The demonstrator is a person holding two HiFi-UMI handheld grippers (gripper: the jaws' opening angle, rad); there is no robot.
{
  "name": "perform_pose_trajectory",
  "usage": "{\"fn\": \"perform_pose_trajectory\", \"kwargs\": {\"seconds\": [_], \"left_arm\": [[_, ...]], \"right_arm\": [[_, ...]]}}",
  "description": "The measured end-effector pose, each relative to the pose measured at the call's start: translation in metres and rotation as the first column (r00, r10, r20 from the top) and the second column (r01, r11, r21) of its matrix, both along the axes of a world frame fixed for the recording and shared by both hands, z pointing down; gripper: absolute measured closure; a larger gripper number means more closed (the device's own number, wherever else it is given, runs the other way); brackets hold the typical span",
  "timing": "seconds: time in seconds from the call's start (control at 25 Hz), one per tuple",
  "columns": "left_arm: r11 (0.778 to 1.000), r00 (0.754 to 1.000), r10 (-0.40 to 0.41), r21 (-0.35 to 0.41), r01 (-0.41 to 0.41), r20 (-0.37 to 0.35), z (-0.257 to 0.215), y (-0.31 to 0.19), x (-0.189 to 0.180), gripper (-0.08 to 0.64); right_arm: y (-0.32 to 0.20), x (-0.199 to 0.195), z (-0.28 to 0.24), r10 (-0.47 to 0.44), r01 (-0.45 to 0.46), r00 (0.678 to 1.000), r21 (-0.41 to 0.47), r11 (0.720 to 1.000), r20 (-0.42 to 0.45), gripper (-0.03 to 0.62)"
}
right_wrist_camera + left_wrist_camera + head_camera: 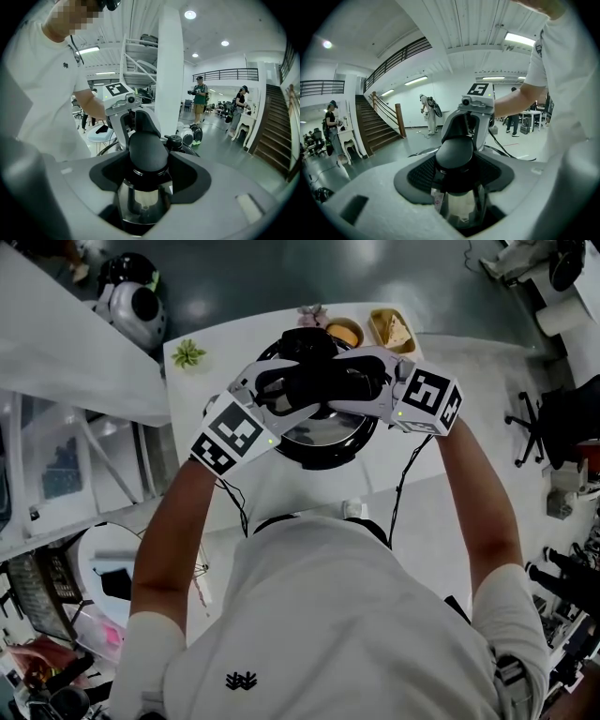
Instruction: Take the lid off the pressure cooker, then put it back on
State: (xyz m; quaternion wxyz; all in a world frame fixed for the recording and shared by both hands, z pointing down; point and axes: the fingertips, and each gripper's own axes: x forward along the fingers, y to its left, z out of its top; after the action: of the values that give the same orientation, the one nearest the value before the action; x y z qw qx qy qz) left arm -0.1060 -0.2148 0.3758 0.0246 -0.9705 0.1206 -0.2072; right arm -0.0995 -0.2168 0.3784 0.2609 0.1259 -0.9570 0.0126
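The pressure cooker (323, 461) sits on the table (281, 488) at 12 o'clock, lid (328, 430) on. Its black handle (323, 381) runs from 9 to 3 o'clock. The left claw (274, 395) squeezes the 9 end and the right claw (373, 382) squeezes the 3 end, with the jaws spread wide around it.

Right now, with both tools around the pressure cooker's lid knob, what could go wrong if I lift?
1. The left tool and right tool both clamp the same rounded black knob from opposite sides; uneven pulls could make one slip off.
2. Food dishes and a small plant sit just behind the cooker; a sideways swing might knock them.
3. A cable hangs beside the cooker and may snag.
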Motion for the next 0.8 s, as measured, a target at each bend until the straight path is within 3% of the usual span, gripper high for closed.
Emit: {"fn": "perform_pose_trajectory", "kwargs": {"seconds": [0.8], "left_arm": [[0.998, 1.000, -0.006, 0.060, 0.005, 0.011, -0.016, 0.003, 0.001, 0.301]], "right_arm": [[0.003, 0.001, -0.015, -0.011, 0.012, 1.000, 0.055, 0.998, -0.016, 0.313]]}}
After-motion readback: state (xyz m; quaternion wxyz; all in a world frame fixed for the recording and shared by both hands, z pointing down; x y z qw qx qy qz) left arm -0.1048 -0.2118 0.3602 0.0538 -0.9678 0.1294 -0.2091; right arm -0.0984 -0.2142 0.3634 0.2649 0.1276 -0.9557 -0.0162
